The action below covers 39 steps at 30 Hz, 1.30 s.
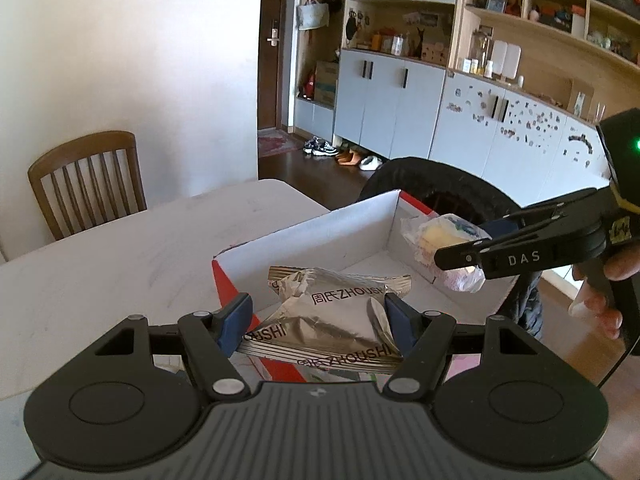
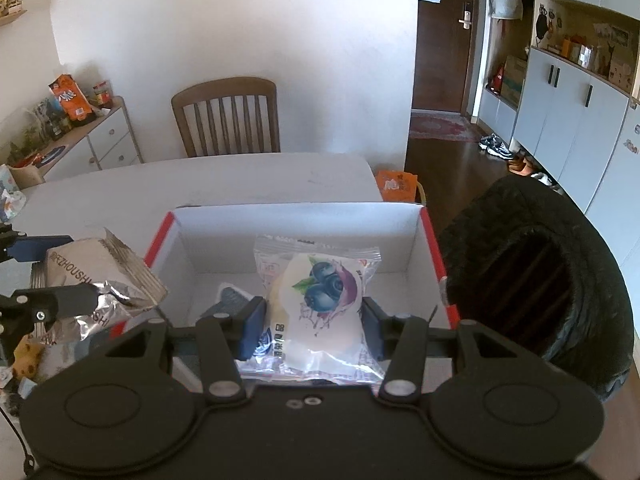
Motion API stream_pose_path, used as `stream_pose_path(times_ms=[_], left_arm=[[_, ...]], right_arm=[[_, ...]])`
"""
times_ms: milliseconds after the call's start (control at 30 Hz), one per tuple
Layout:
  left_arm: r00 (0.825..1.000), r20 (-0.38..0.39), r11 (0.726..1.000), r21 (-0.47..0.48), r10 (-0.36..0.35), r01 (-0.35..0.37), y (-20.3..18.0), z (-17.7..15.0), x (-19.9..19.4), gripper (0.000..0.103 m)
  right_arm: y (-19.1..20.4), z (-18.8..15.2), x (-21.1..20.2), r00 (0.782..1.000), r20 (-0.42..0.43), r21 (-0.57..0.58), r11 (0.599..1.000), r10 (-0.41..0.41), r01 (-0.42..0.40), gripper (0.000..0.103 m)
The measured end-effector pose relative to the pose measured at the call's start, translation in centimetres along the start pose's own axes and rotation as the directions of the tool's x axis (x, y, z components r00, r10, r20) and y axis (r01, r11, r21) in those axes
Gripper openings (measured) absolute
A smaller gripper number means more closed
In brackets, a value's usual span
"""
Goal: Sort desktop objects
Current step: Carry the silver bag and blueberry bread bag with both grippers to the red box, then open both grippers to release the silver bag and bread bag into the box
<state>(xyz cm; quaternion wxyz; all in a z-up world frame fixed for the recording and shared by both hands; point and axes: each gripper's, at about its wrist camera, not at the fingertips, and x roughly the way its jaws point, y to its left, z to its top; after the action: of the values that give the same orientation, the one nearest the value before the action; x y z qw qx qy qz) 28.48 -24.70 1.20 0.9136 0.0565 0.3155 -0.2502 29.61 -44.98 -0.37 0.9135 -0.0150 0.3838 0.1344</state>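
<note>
I hold two snack packets above an open cardboard box (image 2: 296,216) with red outer walls and a white inside, standing on the white table (image 1: 120,248). My left gripper (image 1: 316,320) pinches a silver foil packet (image 1: 332,312) printed ZHOUSHI, its blue pads (image 1: 236,320) pressing the packet's two sides; the packet hangs over the box's near-left corner, partly over the rim. My right gripper (image 2: 314,326) clamps a clear blueberry-print packet (image 2: 320,292) between its pads, held over the box's near edge and pointing into it. In the left wrist view that gripper comes in from the right, beside the box's right wall, with the person's fingers (image 1: 596,308) wrapped on its handle. The box floor is mostly bare; one small wrapped item (image 2: 228,300) lies near its front-left corner. The far wall stands higher than the packets. A dark padded chair back (image 2: 536,280) sits just beside the box's right wall, leaving little room there. Beyond the box the tabletop runs bare to a wooden slat-back chair (image 2: 228,116). More snacks crowd the table's edge at lower left of the right wrist view.
</note>
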Motion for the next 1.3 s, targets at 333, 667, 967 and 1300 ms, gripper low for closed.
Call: stream_pose_path(times_ms=[333, 667, 967, 1300], left_arm=[[0.999, -0.033, 0.998, 0.058, -0.013, 0.015, -1.5, 0.9, 3.4, 0.070], [0.992, -0.122, 0.993, 0.106, -0.029, 0.042, -3.9, 0.9, 7.4, 0.070], [0.979, -0.202, 0.994, 0.096, -0.025, 0.046, -4.0, 0.3, 10.2, 0.071], [0.964, -0.265, 0.993, 0.109, -0.017, 0.047, -4.2, -0.4, 12.1, 0.071]], right_arm=[[-1.5, 0.6, 2.1, 1.000, -0.028, -0.014, 1.000, -0.004, 0.004, 0.050], [-2.1, 0.3, 5.5, 0.995, -0.092, -0.032, 0.999, -0.032, 0.029, 0.050], [-1.9, 0.7, 8.7, 0.988, -0.150, -0.053, 0.998, -0.040, 0.032, 0.050], [-2.2, 0.8, 11.3, 0.973, -0.227, -0.048, 0.999, -0.035, 0.025, 0.050]])
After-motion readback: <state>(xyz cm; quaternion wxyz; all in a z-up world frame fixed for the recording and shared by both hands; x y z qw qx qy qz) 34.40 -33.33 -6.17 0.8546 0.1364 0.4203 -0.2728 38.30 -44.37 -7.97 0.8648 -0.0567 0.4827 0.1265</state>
